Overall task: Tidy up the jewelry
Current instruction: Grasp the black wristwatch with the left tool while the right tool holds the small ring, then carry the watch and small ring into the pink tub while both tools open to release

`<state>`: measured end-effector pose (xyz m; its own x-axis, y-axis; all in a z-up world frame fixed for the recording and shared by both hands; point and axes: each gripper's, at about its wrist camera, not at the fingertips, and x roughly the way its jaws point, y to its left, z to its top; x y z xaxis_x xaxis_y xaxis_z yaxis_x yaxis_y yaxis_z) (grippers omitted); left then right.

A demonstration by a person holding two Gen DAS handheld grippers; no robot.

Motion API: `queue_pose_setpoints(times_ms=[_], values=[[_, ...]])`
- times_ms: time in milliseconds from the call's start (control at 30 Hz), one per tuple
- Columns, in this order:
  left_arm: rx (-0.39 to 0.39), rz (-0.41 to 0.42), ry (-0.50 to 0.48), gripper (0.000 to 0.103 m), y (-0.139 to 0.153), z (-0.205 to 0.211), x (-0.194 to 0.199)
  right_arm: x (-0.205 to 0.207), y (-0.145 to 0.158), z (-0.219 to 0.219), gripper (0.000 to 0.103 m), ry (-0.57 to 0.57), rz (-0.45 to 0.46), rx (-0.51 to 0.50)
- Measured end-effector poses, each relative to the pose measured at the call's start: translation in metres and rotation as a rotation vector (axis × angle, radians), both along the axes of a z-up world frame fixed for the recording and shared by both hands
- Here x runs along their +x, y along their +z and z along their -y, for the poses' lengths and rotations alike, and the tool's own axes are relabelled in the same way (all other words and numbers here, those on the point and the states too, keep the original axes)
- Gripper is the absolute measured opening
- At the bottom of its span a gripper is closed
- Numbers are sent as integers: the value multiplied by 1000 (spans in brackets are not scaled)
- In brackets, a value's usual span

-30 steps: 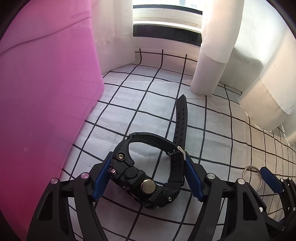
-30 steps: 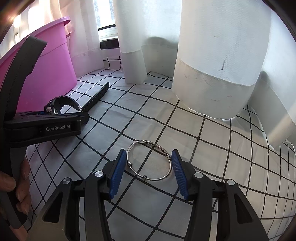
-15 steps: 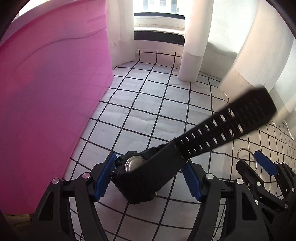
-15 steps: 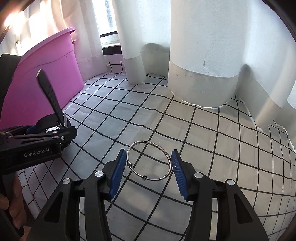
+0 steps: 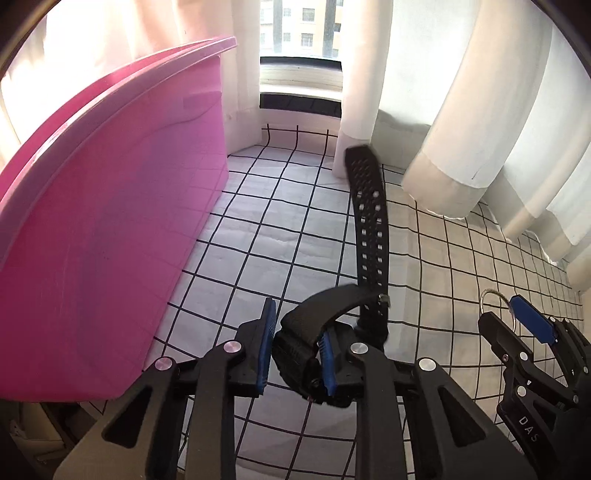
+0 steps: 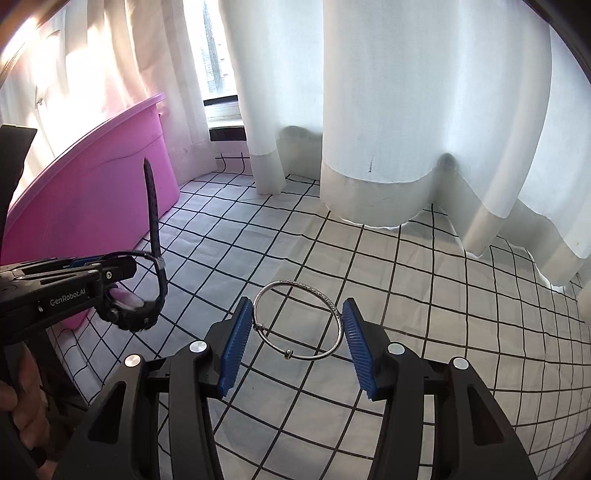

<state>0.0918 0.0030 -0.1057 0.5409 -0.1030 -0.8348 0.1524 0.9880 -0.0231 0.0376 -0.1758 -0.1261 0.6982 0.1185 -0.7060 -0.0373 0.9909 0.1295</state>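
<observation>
Gripping a black wristwatch clear of the checked cloth, the left tongs are clamped beside the pink tub. Farther from the tub, the right tongs pinch a silver bangle.

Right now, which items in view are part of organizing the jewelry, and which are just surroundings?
Part of the job:
- black watch, pinched in the left claw, strap sticking up
- silver bangle, between the right claw's pads, lifted off the cloth
- pink bin, the likely destination

Just surroundings:
- checked cloth
- white curtains
- window
</observation>
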Motion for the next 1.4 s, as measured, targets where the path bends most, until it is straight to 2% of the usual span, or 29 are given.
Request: queue_pose_setpoints(times_ms=[100, 233, 333, 633, 1033, 1400], values=[[16, 23, -5, 19, 4, -2, -5, -3, 6, -2, 49, 0, 10, 0], [-7, 7, -5, 19, 4, -7, -3, -7, 9, -1, 49, -8, 15, 9], [-2, 31, -11, 19, 13, -8, -6, -11, 15, -2, 49, -7, 28, 11], [38, 132, -7, 19, 73, -14, -25, -21, 53, -18, 49, 27, 103, 4], [25, 270, 72, 19, 154, -61, -46, -18, 130, -71, 49, 179, 263, -14], [23, 329, 186, 19, 192, -132, -46, 3, 183, -150, 49, 346, 359, 3]])
